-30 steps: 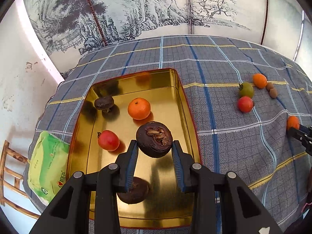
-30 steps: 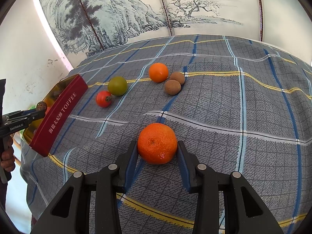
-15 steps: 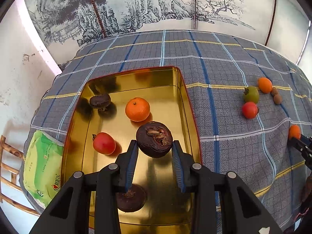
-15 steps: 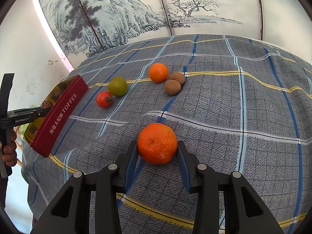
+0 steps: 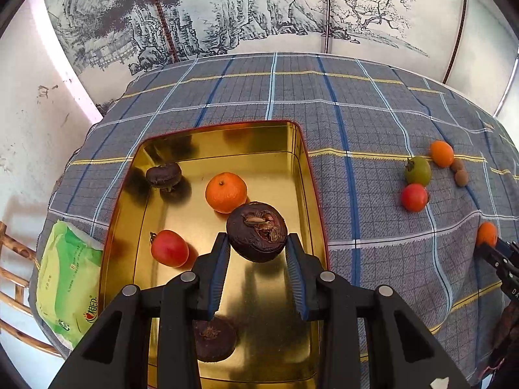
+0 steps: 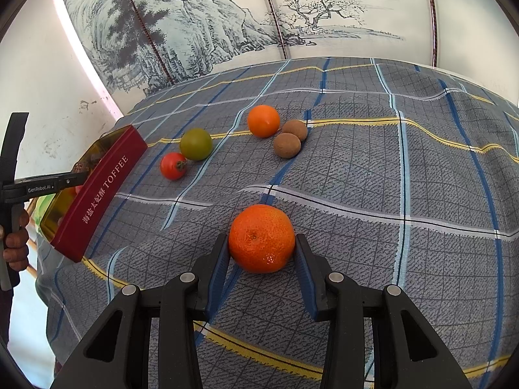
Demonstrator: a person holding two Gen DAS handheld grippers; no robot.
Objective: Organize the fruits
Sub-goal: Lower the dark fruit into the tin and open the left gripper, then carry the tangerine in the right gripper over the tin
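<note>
Through my left wrist camera, my left claw (image 5: 257,256) was clenched on a round dark-brown fruit with a cracked, dried top (image 5: 256,231), held above the open gold-lined rectangular tin with red outer walls (image 5: 311,181). Inside that tin lay a small orange tangerine (image 5: 225,192) toward its far half, a wrinkled dark-brown fruit (image 5: 163,175) near its far left corner, a red tomato-like fruit (image 5: 169,248) by its left wall, and another dark-brown fruit (image 5: 214,338) near its close end, partly hidden under my left finger. The tin rested on a grey-blue plaid tablecloth (image 5: 373,123). Left of the tin, a green plastic packet (image 5: 69,280) sat at the cloth's edge. Well to the right of the tin lay a green round fruit (image 5: 417,170), a red round fruit (image 5: 414,197), an orange citrus (image 5: 441,153) and two small brown round fruits (image 5: 459,172) in a loose cluster.

Through my right wrist camera, my right claw (image 6: 262,254) gripped a large orange mandarin with dimpled skin (image 6: 261,238), both blue pads touching its sides; I cannot tell whether it still touched the cloth. It was well to the right of the tin, whose red side read "TOFFEE". Between tin and mandarin, further back, sat the red and green fruits touching each other, then the orange citrus beside the two brown ones.
</note>
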